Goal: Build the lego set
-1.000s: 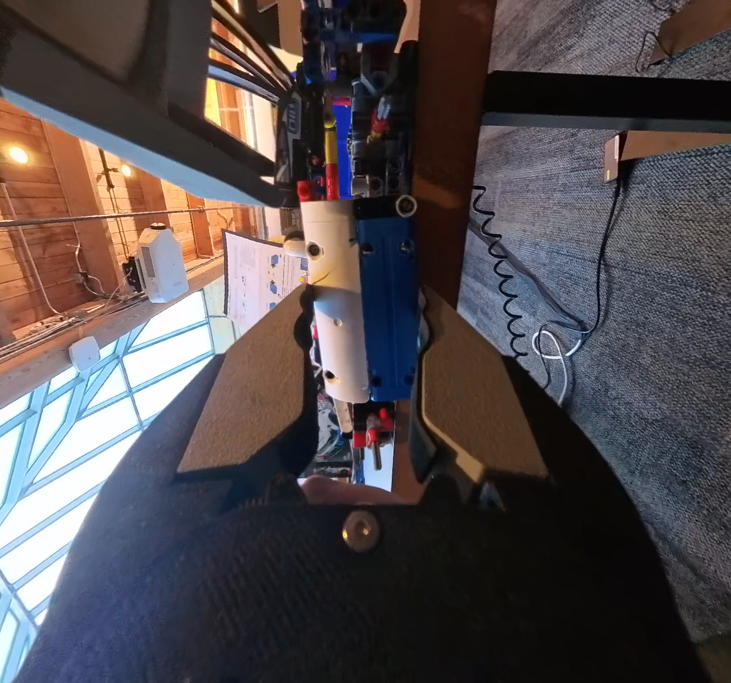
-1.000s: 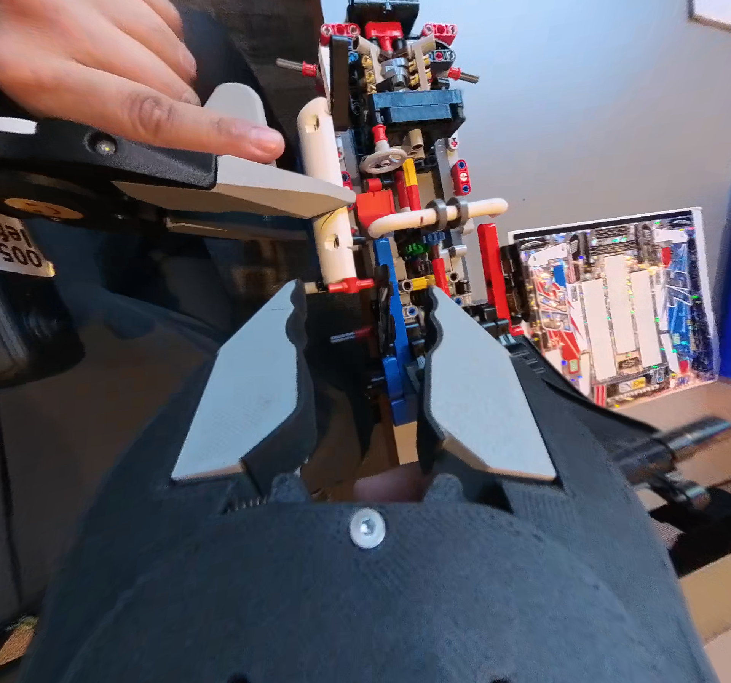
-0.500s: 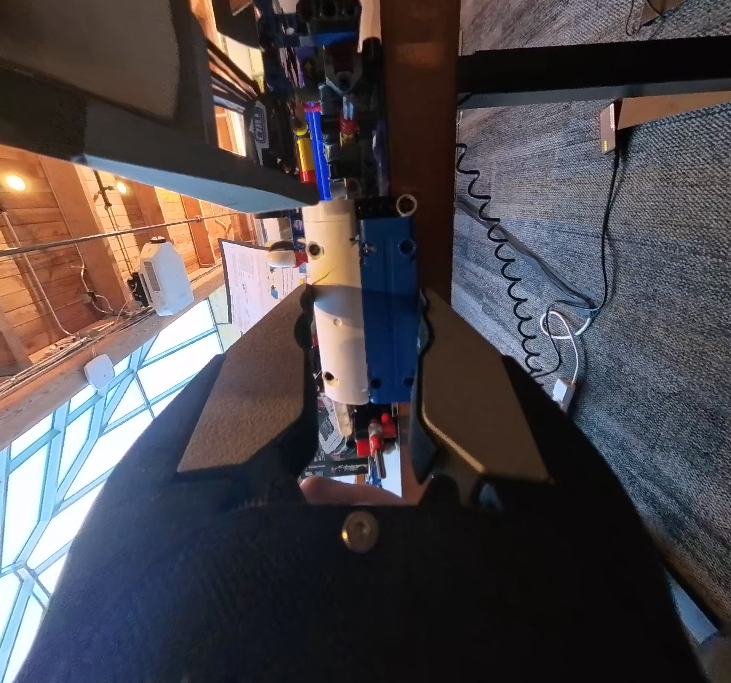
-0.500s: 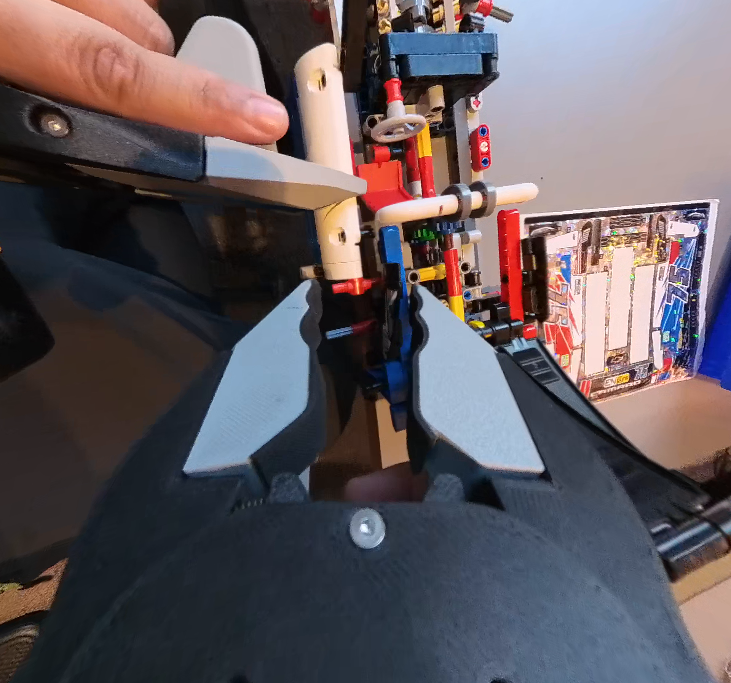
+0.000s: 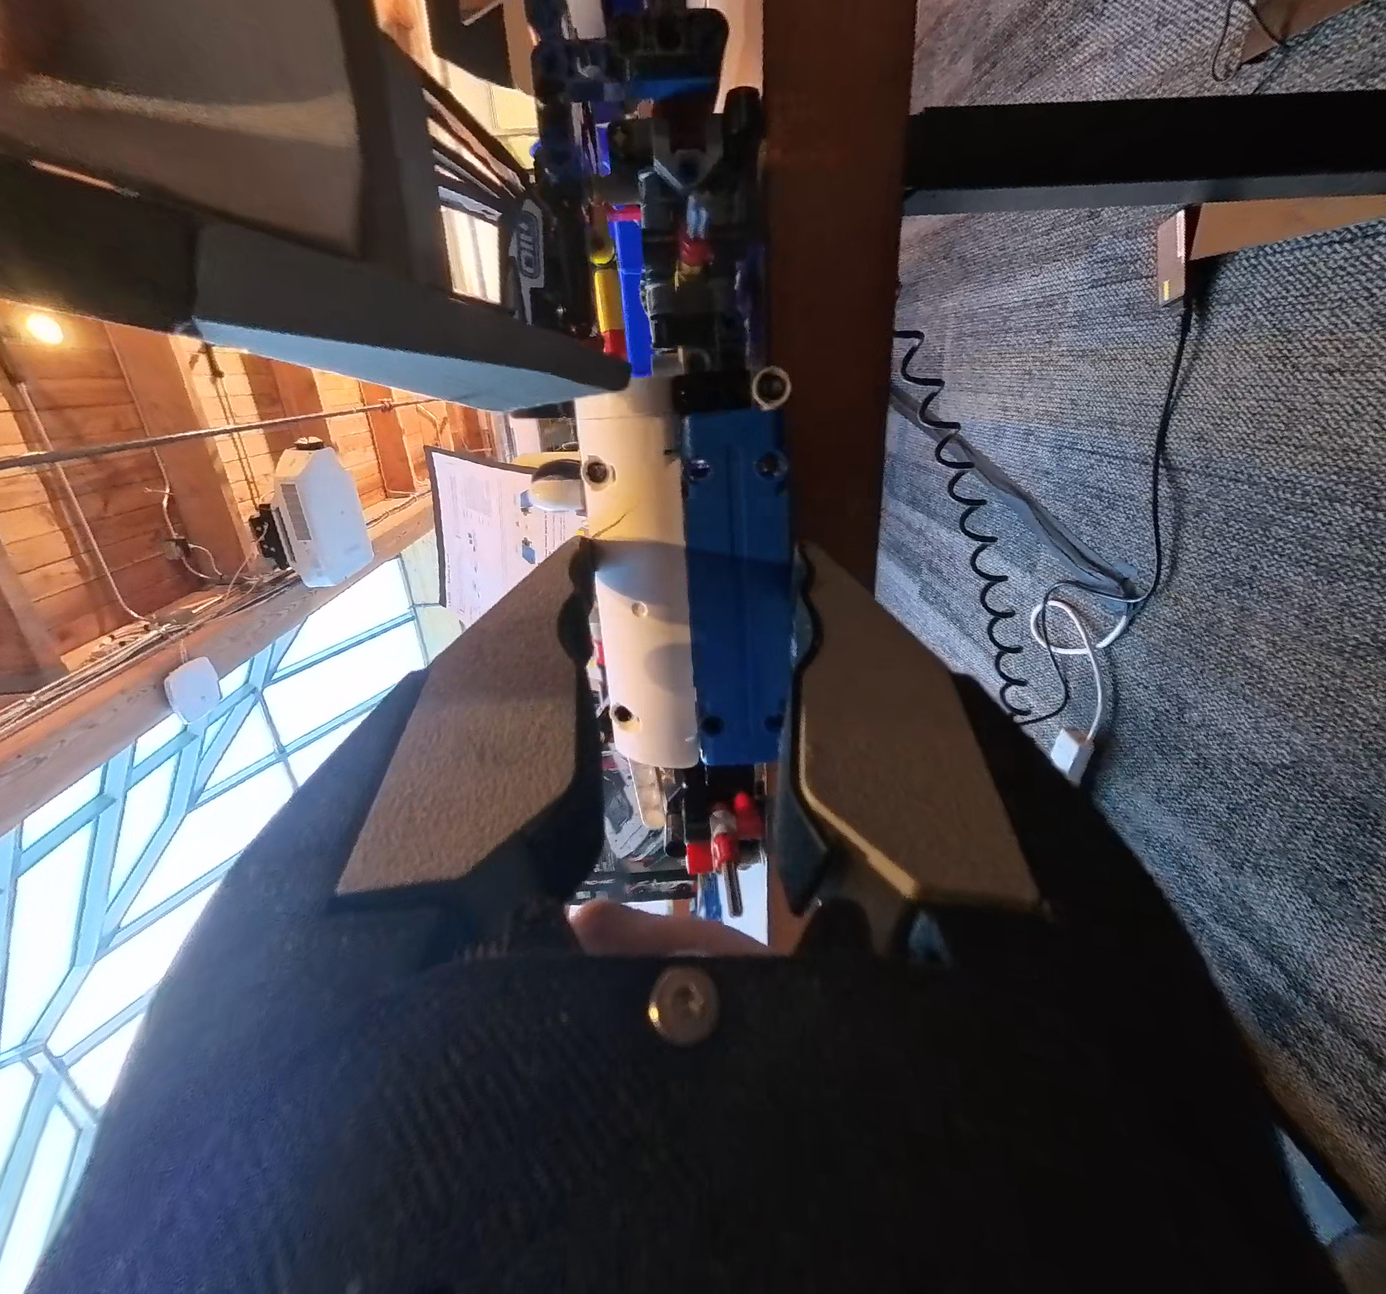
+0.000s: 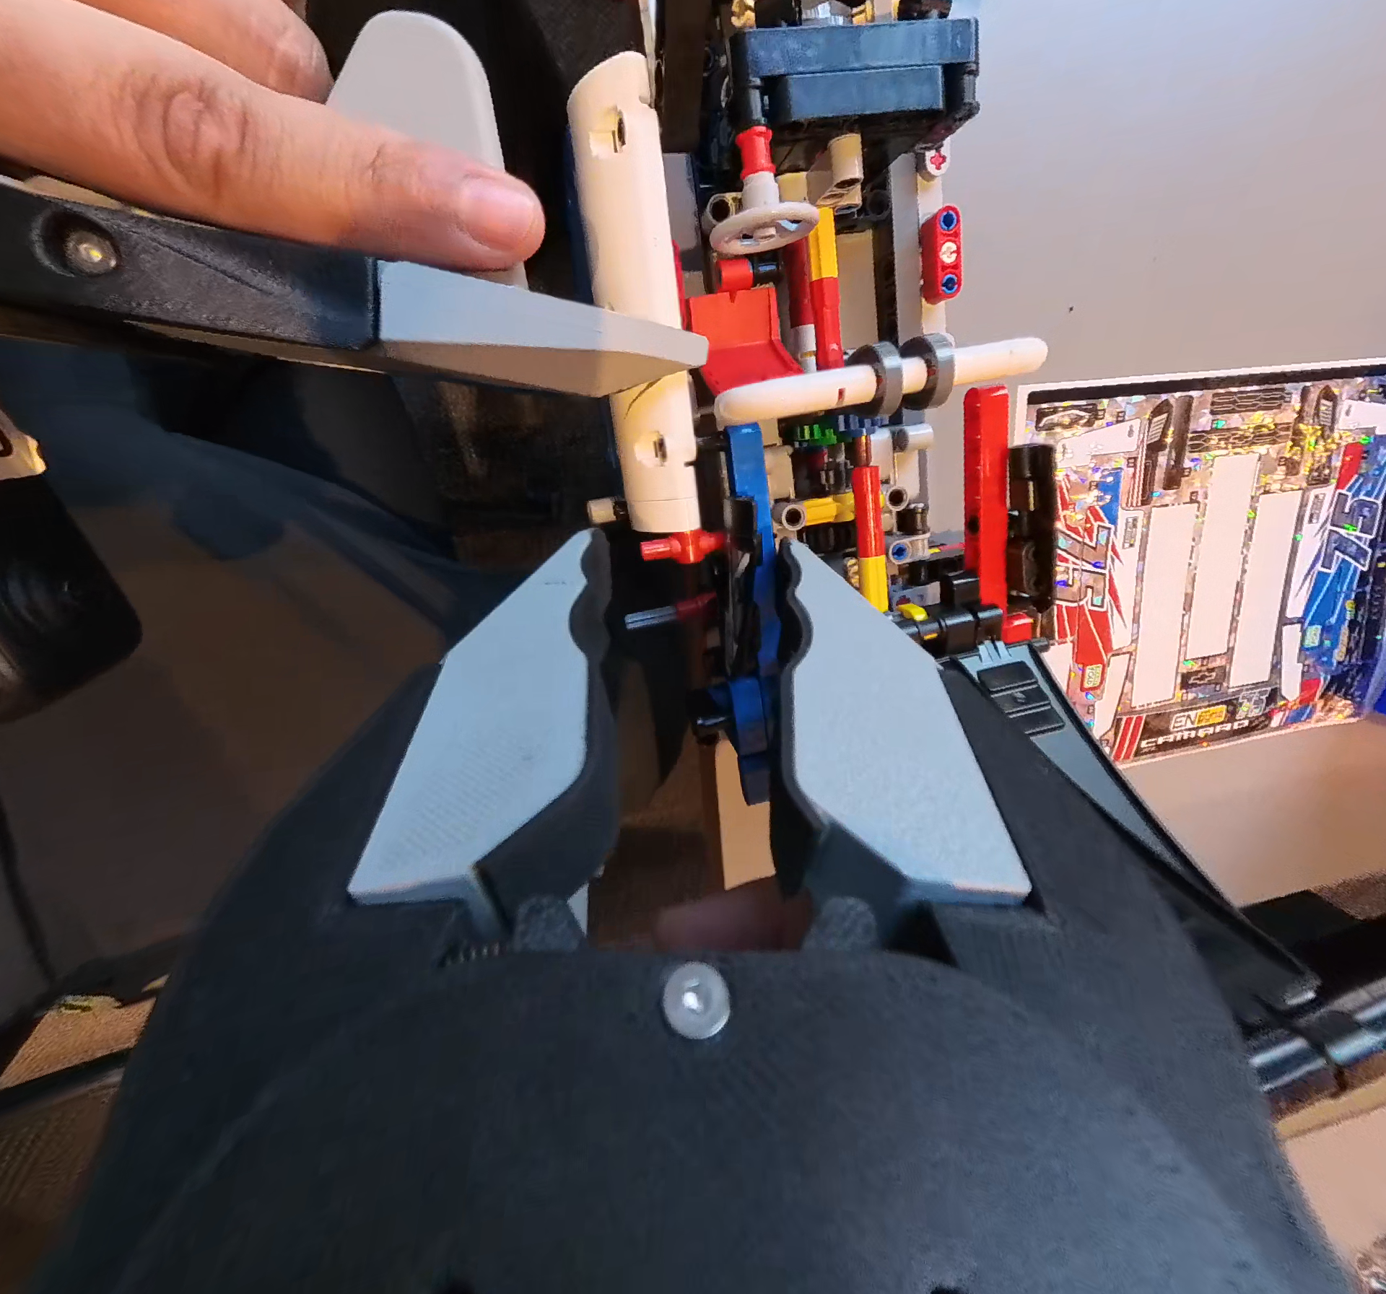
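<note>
The lego model (image 5: 697, 583), a long car chassis with a white and a blue panel, is clamped between my left gripper's (image 5: 690, 583) fingers and held in the air. In the right wrist view the model (image 6: 817, 328) stands upright, showing red, yellow and grey inner parts. The left gripper's grey finger (image 6: 540, 351) presses its white panel, with a person's finger on top. My right gripper (image 6: 690, 583) is partly closed around a blue beam (image 6: 750, 658) at the model's lower end. Its right finger touches the beam; a gap shows at the left finger.
A sticker sheet (image 6: 1200, 546) leans against the pale wall at the right. In the left wrist view a brown table edge (image 5: 825, 208) runs behind the model, with grey carpet and cables (image 5: 1050, 621) beyond. An instruction sheet (image 5: 487, 531) stands at the left. Left tips to right tips: about 5 cm.
My right gripper has moved in closer along the model and its jaws have narrowed around the blue beam. My left gripper keeps its hold on the model.
</note>
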Tool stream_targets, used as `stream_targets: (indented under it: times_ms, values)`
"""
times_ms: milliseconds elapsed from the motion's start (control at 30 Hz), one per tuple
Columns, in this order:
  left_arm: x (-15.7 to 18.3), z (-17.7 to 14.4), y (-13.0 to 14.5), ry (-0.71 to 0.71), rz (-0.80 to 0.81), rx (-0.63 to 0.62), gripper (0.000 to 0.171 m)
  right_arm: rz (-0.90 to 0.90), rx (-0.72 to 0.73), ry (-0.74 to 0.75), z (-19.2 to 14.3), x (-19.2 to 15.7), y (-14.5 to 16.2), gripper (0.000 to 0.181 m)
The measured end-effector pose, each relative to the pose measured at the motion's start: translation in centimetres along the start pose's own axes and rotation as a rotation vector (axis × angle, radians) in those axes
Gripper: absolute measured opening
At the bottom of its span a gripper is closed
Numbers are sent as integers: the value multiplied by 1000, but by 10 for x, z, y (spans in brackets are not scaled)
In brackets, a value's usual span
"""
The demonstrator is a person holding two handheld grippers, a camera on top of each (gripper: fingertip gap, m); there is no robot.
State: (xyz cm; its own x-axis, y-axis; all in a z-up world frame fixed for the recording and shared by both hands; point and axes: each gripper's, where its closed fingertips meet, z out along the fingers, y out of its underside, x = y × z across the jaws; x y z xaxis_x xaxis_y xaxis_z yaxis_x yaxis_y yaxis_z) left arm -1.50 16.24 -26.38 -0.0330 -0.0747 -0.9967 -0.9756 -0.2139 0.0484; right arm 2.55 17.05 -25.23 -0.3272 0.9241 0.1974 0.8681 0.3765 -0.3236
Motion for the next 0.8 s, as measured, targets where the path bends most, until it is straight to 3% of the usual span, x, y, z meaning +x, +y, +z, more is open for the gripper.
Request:
stream_targets:
  times_ms: [100,800]
  values:
    - [-3,0,-1,-10,-5,-1,49,-5,-15,8,0,5,2,34]
    - [-4,9,-6,56,-18,-30,50,-54,-41,32,0,13,9,33]
